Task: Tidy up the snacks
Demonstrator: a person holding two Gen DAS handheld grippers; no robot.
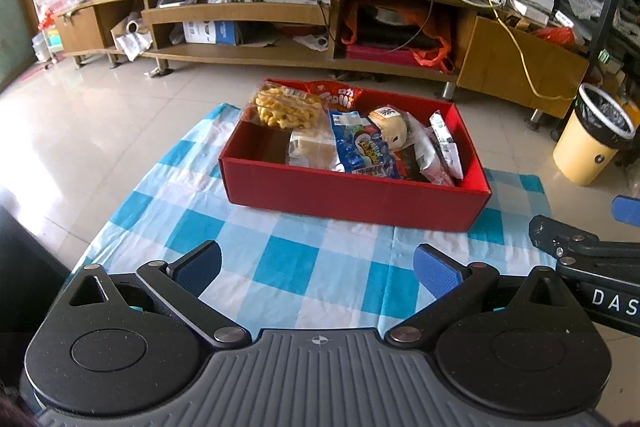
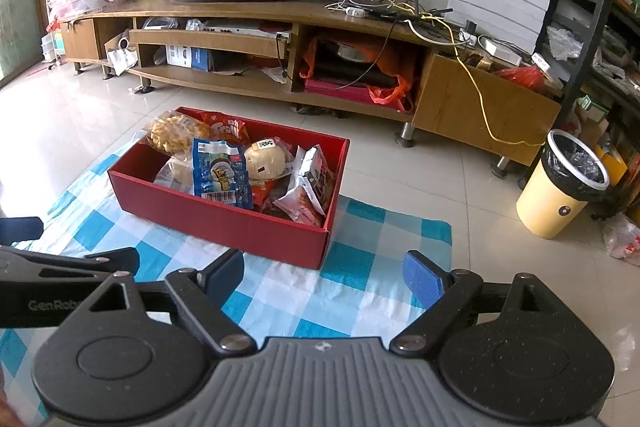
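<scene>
A red box [image 1: 352, 193] [image 2: 224, 223] sits on a blue-and-white checked cloth [image 1: 280, 259] [image 2: 360, 267] on the floor. Several snack packets fill it: a clear bag of yellow puffs [image 1: 286, 107] [image 2: 176, 135], a blue packet [image 1: 360, 147] [image 2: 220, 173], a round bun in wrap [image 1: 390, 127] [image 2: 266, 157], a red bag [image 1: 334, 93] [image 2: 226, 129] and white packets [image 1: 444, 147] [image 2: 312, 183]. My left gripper [image 1: 318, 269] hovers open over the cloth, short of the box, nothing between its fingers. My right gripper [image 2: 324, 277] is open too, beside the box's near right corner, and shows at the left wrist view's right edge.
A long wooden TV stand [image 1: 280, 11] [image 2: 280, 39] with a screen and cables stands behind the box. A yellow waste bin [image 1: 592, 139] [image 2: 560, 183] with a black liner stands at the right, beside dark shelving [image 2: 600, 7]. Tiled floor [image 1: 100, 131] surrounds the cloth.
</scene>
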